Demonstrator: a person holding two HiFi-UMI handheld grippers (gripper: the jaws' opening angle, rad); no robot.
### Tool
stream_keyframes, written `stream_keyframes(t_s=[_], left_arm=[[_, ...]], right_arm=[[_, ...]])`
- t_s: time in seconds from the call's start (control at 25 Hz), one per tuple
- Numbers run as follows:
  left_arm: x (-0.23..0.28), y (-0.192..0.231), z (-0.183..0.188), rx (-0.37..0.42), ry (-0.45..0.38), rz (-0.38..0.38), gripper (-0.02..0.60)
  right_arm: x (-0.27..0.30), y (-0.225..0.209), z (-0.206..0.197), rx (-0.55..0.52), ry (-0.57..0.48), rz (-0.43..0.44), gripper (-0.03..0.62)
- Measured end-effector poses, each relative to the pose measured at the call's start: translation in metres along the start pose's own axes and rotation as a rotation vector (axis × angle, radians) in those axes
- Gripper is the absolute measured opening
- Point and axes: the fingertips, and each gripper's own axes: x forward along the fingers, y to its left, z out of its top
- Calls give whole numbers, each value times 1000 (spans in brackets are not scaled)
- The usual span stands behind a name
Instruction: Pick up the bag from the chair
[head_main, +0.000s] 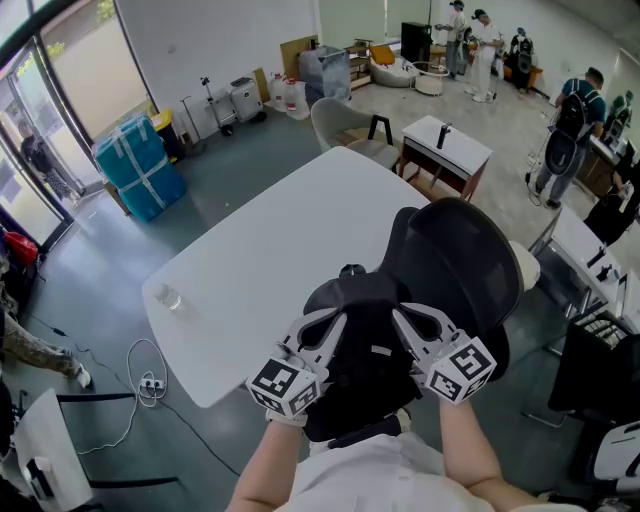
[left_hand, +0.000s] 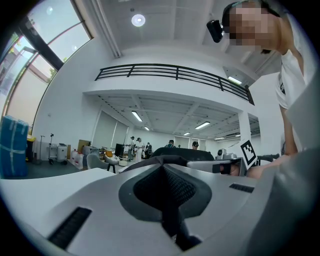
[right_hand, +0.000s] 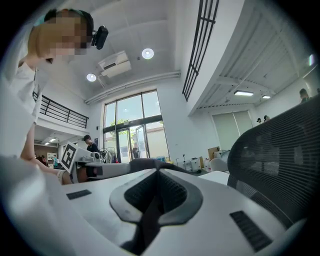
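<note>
Okay, left to right: white table (head_main: 270, 250) sits off to your left, with a small clear thing near its edge that's too small to name; your left gripper (head_main: 327, 328) has its jaws pressed together on a dark strip of the black bag (head_main: 355, 365), and the left gripper view shows that strip running down between the pads; the bag hangs between your two grippers, close to your chest, in front of the chair (head_main: 465, 255); can't tell whether its bottom is clear of the seat, since the bag itself hides that; your right gripper (head_main: 410, 322) is likewise clamped on a dark strip of the bag, with the mesh chair back just beside it on the right

Risks, as a judgement: both pinches are on thin, soft material, so the load could pull a strip out of the pads if you jerk or tilt; uneven hands would swing the bag into the chair back, and a loose strap could snag there; drift left and it clips the table edge; keep both hands level and both grips closed
</note>
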Motion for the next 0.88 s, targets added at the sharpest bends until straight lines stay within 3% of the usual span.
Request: stream_keyframes(t_s=[0.88], left_arm=[[-3, -6, 7, 6, -22, -13, 29]], right_arm=[[-2, 5, 5, 8, -7, 23, 25]])
